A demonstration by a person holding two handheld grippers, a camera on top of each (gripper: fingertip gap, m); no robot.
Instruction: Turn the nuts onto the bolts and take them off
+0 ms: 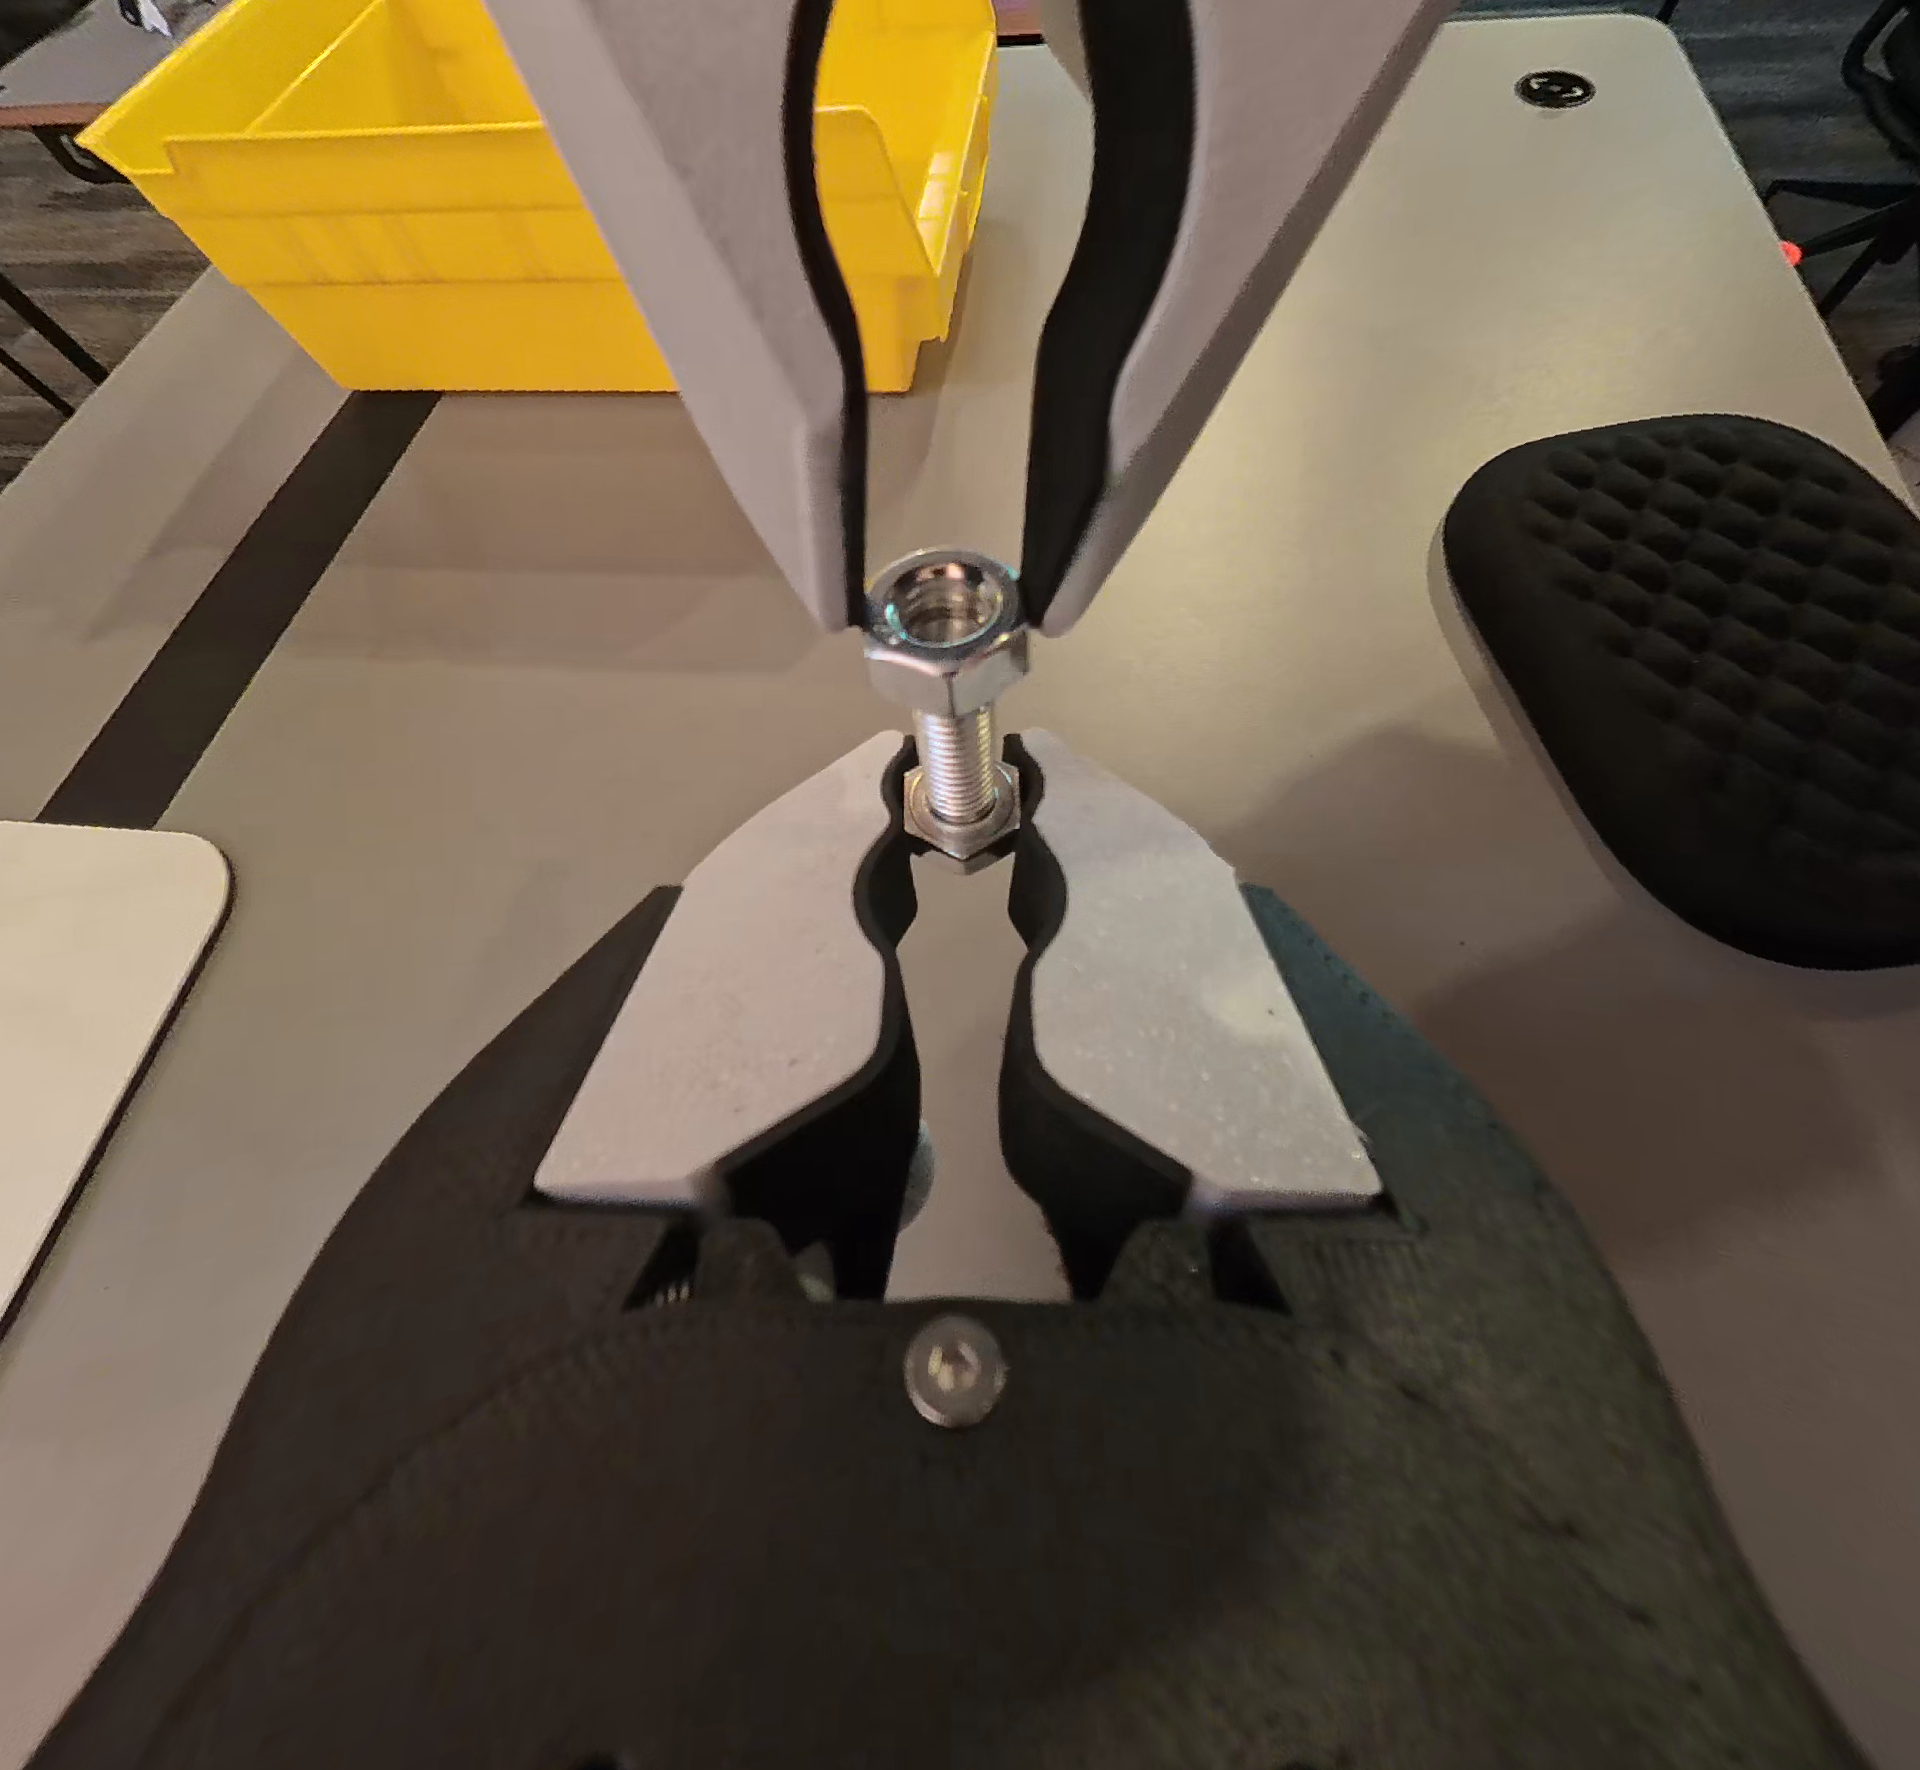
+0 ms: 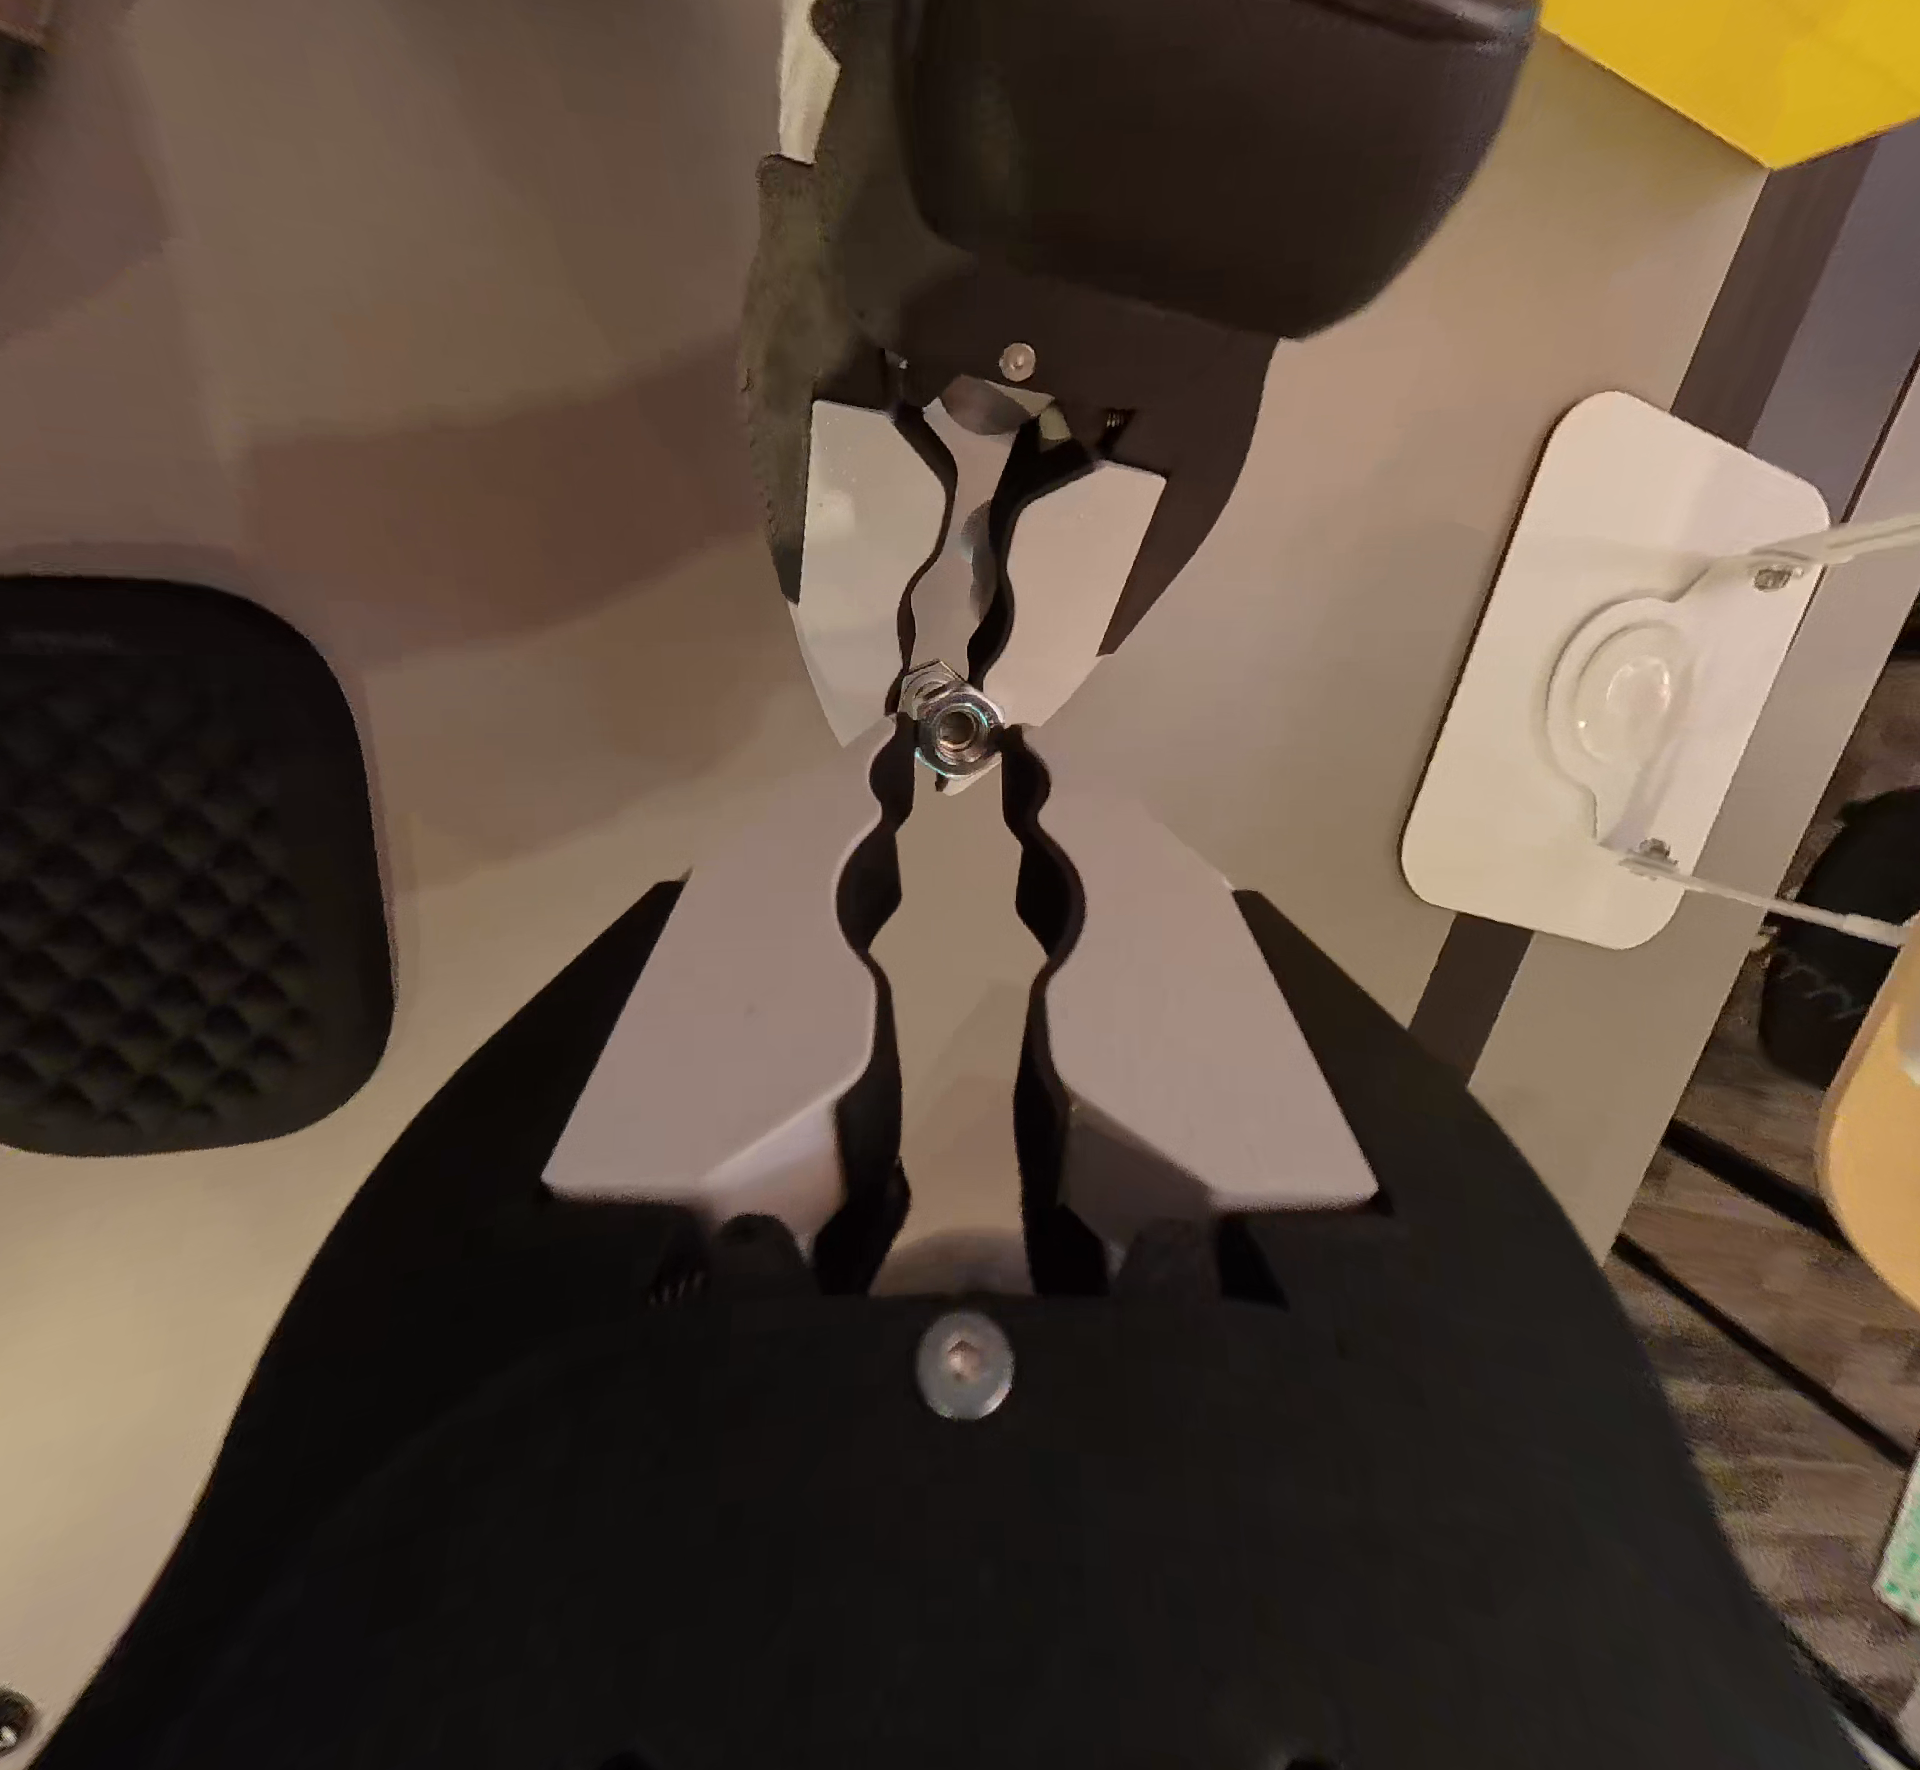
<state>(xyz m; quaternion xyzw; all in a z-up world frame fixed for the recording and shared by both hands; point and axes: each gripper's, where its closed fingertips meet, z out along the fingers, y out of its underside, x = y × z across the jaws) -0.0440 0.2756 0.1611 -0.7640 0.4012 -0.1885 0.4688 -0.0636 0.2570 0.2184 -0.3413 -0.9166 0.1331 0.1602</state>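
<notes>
- Gripping the bolt (image 1: 954,778) near its head, my left tongs (image 1: 958,811) sit at the centre of the left wrist view, closed on the lower nut (image 1: 954,837) that sits low on the thread, with the bolt standing upright between the tips.
- At the far left edge of that view lies a white board (image 1: 94,982) on the grey bench (image 1: 499,640); in the upper left stands a yellow bin (image 1: 416,266).
- Coming down from the top centre, my right tongs (image 1: 948,624) are pinched on the upper nut (image 1: 948,650), which sits at the bolt's top end; its bore shows open from above.
- At the right edge a black mesh pad (image 1: 1704,681) rests on the bench.
- In the right wrist view the same nut (image 2: 954,733) is at frame centre, squeezed between my right tongs (image 2: 954,764), with the left tongs (image 2: 951,681) meeting it from the top.
- At the right of this view, a white plate (image 2: 1600,681) with a clear dome lies at the bench edge.
</notes>
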